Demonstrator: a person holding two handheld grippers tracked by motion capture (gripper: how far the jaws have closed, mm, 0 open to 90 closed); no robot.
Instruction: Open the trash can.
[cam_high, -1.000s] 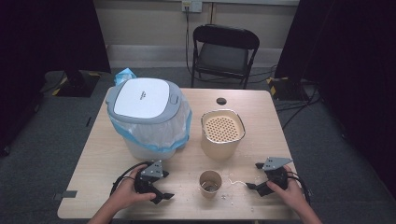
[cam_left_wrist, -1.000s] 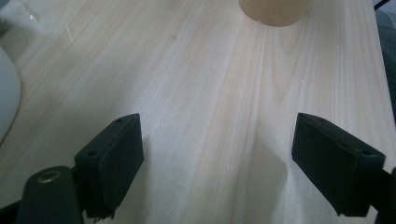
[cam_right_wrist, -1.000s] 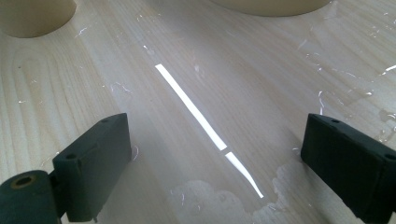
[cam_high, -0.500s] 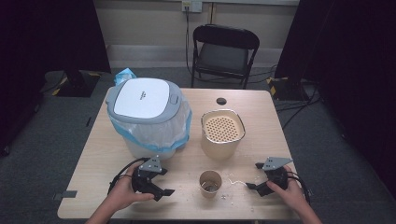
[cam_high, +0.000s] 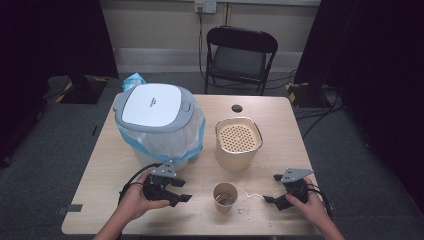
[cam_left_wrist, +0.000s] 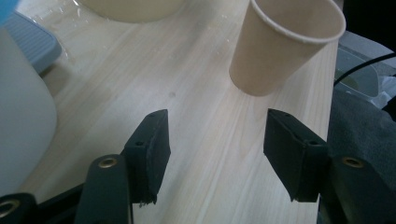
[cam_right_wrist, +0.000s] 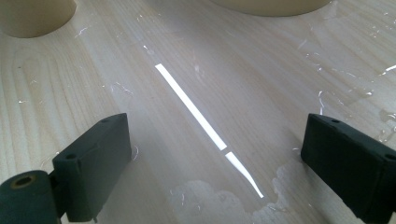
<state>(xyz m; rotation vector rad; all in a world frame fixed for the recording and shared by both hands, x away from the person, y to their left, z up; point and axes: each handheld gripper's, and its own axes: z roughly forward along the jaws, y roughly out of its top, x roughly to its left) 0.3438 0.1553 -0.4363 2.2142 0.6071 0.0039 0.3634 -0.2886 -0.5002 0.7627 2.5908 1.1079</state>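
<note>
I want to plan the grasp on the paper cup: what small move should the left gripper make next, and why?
Probably ease the left gripper forward toward the paper cup. Its jaws have just been closing partway with nothing between them, and the cup stands upright ahead, slightly to the side, still apart from both pads, so it needs to come between them first.

You will find no legible text, number or sign here. The white bin lid carries one small grey mark at its centre, too small to read. The paper cup is unprinted.
</note>
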